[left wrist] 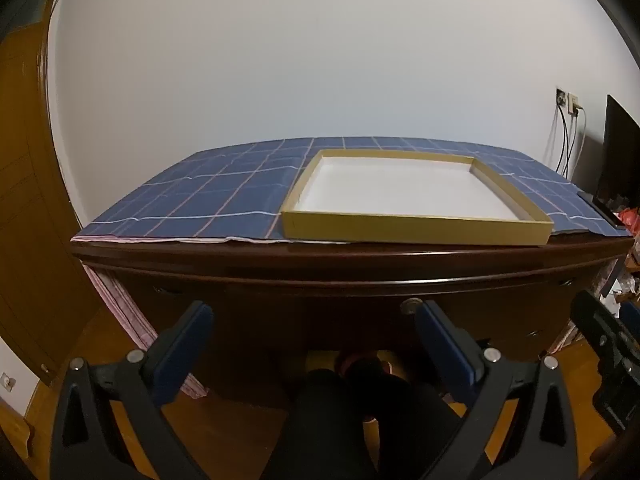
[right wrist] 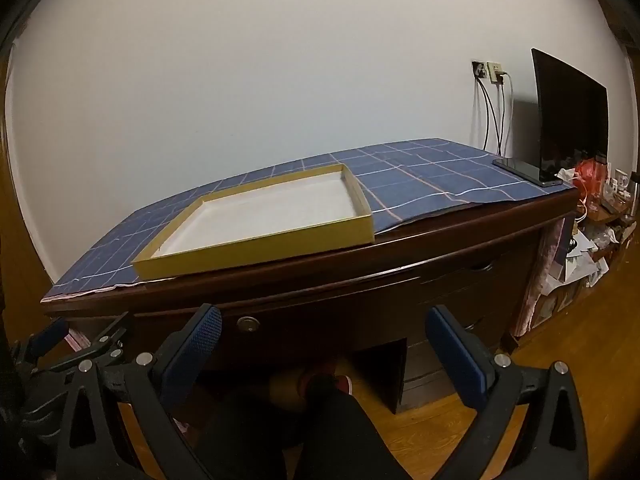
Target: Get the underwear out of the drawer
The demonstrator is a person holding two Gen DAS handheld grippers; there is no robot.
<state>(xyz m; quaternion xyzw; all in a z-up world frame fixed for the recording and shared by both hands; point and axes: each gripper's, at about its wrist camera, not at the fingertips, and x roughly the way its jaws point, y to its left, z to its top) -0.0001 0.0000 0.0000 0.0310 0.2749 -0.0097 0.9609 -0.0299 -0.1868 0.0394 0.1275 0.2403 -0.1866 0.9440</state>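
A dark wooden desk (left wrist: 352, 264) stands before me, its centre drawer (left wrist: 360, 300) shut, with a round metal knob (left wrist: 411, 305). The knob also shows in the right wrist view (right wrist: 248, 324). No underwear is in view. My left gripper (left wrist: 314, 316) is open and empty, held in front of the drawer front, the knob just by its right finger. My right gripper (right wrist: 324, 320) is open and empty, held in front of the desk, right of the knob. Each gripper shows at the edge of the other's view.
A shallow yellow tray (left wrist: 416, 204) with a white inside sits on a blue checked cloth (left wrist: 208, 196) on the desk top. A dark monitor (right wrist: 568, 120) stands at the right end. Side drawers (right wrist: 472, 280) are on the right. My legs (left wrist: 360, 408) are under the desk.
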